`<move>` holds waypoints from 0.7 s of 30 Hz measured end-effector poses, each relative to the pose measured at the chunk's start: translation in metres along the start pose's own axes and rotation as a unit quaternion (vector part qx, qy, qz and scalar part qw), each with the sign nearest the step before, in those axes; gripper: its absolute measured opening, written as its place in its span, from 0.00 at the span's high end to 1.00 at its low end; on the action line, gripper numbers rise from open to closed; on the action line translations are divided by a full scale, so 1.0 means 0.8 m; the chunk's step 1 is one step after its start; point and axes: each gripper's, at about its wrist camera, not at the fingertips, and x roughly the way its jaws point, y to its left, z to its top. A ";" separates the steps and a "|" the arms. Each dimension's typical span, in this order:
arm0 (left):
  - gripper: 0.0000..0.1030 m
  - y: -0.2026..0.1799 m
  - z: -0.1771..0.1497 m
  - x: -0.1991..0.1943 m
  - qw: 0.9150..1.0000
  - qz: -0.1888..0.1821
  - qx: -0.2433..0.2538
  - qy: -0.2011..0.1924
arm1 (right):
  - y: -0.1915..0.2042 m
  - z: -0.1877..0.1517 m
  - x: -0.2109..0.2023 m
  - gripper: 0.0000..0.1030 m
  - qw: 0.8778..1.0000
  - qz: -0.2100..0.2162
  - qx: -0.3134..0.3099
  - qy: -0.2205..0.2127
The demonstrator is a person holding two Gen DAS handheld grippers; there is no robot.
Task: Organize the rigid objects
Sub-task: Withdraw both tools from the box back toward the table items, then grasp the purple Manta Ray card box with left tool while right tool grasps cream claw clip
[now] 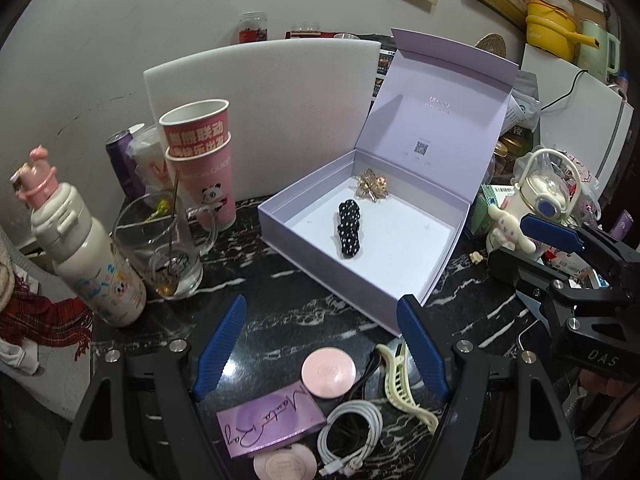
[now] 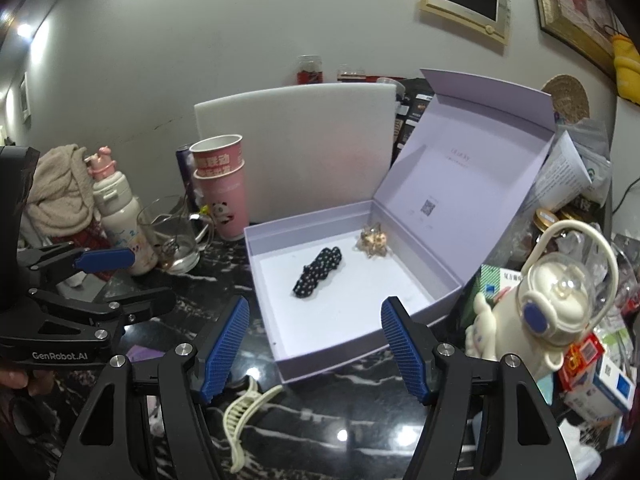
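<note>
An open lilac box (image 1: 362, 292) (image 2: 320, 360) stands on the black marble table, lid up. Inside lie a black dotted scrunchie (image 1: 349, 228) (image 2: 317, 273) and a gold flower clip (image 1: 372, 187) (image 2: 373, 241). My left gripper (image 1: 322, 334) is open and empty, above a pink round compact (image 1: 328, 372), a purple palette (image 1: 270, 420), a white coiled cable (image 1: 352, 434), a second pink compact (image 1: 285, 465) and a cream claw clip (image 1: 404, 388). My right gripper (image 2: 315, 332) is open and empty at the box's near edge; the claw clip (image 2: 244, 416) lies below its left finger.
Stacked pink paper cups (image 1: 202, 156), a glass mug (image 1: 168, 248), a white bottle (image 1: 86, 264) and a purple can (image 1: 122, 160) stand left. A white foam board (image 1: 264, 112) stands behind. A white toy bottle (image 2: 560, 300) and boxes crowd the right.
</note>
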 end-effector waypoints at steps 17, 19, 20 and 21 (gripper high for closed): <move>0.25 0.034 -0.062 0.009 0.996 0.005 -0.075 0.043 | 0.038 -0.049 0.002 0.33 0.999 0.026 0.002 0.031; 0.25 0.038 -0.069 0.017 0.995 0.005 -0.087 0.053 | 0.039 -0.054 0.005 0.33 0.999 0.026 0.003 0.037; 0.25 0.040 -0.072 0.021 0.994 0.006 -0.091 0.058 | 0.039 -0.056 0.006 0.33 0.999 0.026 0.004 0.040; 0.25 0.042 -0.075 0.025 0.993 0.008 -0.096 0.063 | 0.040 -0.059 0.008 0.33 0.999 0.027 0.005 0.043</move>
